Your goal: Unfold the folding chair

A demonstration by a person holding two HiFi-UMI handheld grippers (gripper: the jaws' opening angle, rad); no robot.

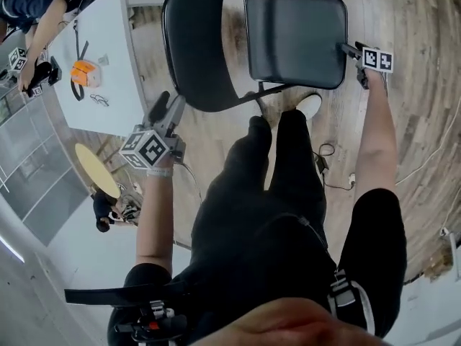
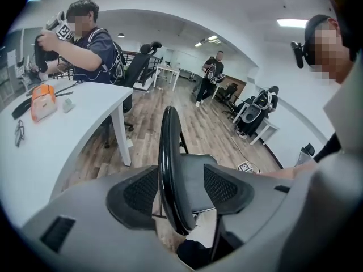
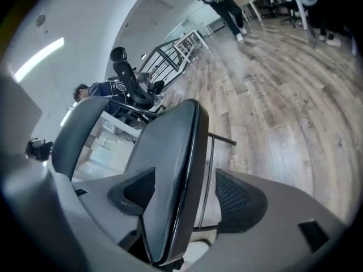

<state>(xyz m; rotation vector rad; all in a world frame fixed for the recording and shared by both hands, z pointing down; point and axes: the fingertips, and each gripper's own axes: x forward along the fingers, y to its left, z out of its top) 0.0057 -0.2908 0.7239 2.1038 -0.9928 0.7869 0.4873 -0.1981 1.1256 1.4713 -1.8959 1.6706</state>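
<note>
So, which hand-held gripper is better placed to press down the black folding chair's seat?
Right, probably. The right hand-held gripper has open jaws astride the edge of the black padded seat; the left hand-held gripper is open around the rim of the black rounded backrest.

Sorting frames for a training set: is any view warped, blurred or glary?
Head view: strong fisheye, floor planks curve round the chair, sharp. Left gripper view: dark round border, a ceiling light blows out, the chair back glints. Right gripper view: floor planks bow, the near seat looks soft.
</note>
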